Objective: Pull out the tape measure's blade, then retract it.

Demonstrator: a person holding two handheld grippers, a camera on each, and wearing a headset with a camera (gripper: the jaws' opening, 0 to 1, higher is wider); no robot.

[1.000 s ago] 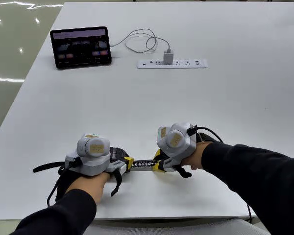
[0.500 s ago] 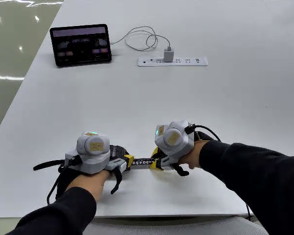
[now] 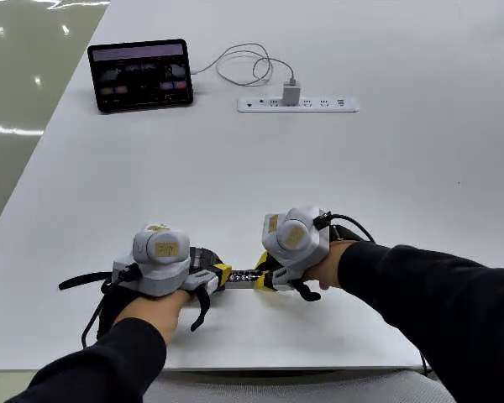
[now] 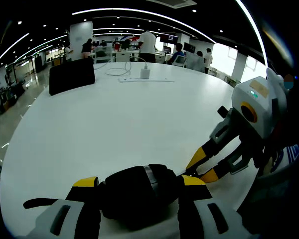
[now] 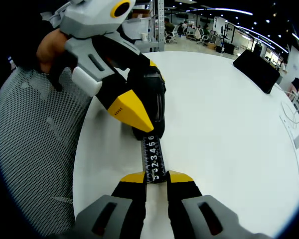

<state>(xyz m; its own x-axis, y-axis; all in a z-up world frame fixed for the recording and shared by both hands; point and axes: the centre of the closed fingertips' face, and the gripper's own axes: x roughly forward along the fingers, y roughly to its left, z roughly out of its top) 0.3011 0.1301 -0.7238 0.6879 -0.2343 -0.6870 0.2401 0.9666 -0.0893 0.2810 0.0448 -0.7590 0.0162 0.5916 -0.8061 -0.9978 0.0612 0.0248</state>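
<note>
A black tape measure case [image 4: 139, 191] sits between the yellow-tipped fingers of my left gripper [image 4: 139, 185], which is shut on it near the table's front edge. In the right gripper view the case [image 5: 148, 102] lies ahead with a short length of numbered blade [image 5: 153, 158] drawn out of it. My right gripper [image 5: 155, 177] is shut on the blade's end. In the head view the left gripper [image 3: 212, 275] and right gripper [image 3: 260, 280] face each other a short gap apart, with the blade [image 3: 240, 276] between them.
A black tablet [image 3: 141, 74] stands at the back left of the white table [image 3: 344, 176]. A white power strip [image 3: 298, 104] with a charger and looped cable lies at the back middle. A mesh chair seat [image 5: 35, 164] is below the table's front edge.
My right gripper has moved left toward the left one, so the exposed blade is shorter. The left gripper and case have stayed put.
</note>
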